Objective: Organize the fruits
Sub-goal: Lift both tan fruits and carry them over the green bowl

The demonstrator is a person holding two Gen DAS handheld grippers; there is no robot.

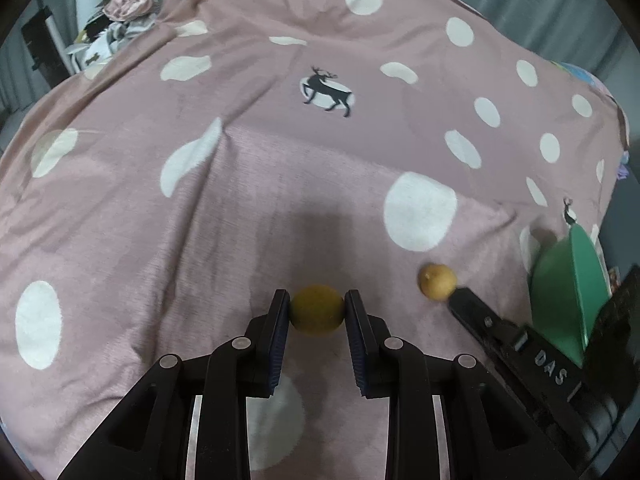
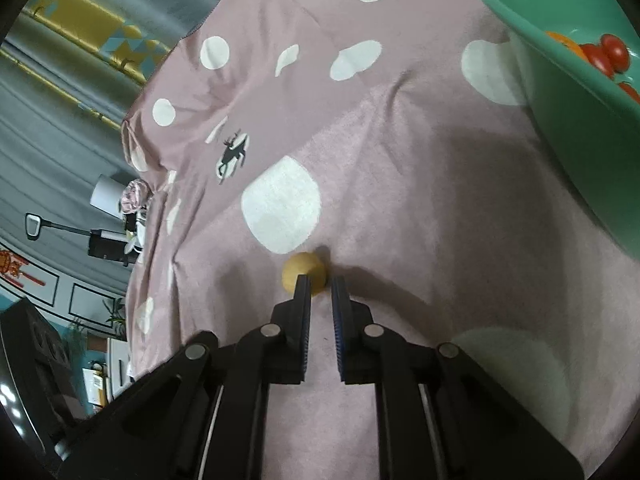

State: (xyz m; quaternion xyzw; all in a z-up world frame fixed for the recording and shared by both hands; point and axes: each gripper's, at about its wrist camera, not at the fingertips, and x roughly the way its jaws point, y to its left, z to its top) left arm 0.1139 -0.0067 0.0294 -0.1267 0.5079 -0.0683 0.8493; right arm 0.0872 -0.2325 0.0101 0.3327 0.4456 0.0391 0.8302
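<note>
- Left gripper (image 1: 317, 304): fingers closed against both sides of a round yellow-green fruit (image 1: 317, 310), held at its widest girth just above the pink dotted bedspread (image 1: 280, 168). Whether it is lifted clear of the cloth I cannot tell.
- Right gripper (image 2: 320, 286): fingers narrowly parted, tips at the near side of a smaller tan fruit (image 2: 305, 272) lying on the cloth. Tips seem only to touch it, not enclose it; grip not confirmed.
- Handling estimate: both fruits small, light, firm-skinned and round, so prone to roll on soft bedding or squirt out of a pinch. Take across the middle, pads square, moderate squeeze.
- Farther off, at the right: green basin (image 2: 568, 128), tilted, with red and orange fruit (image 2: 608, 54) already inside. Likely destination.
</note>
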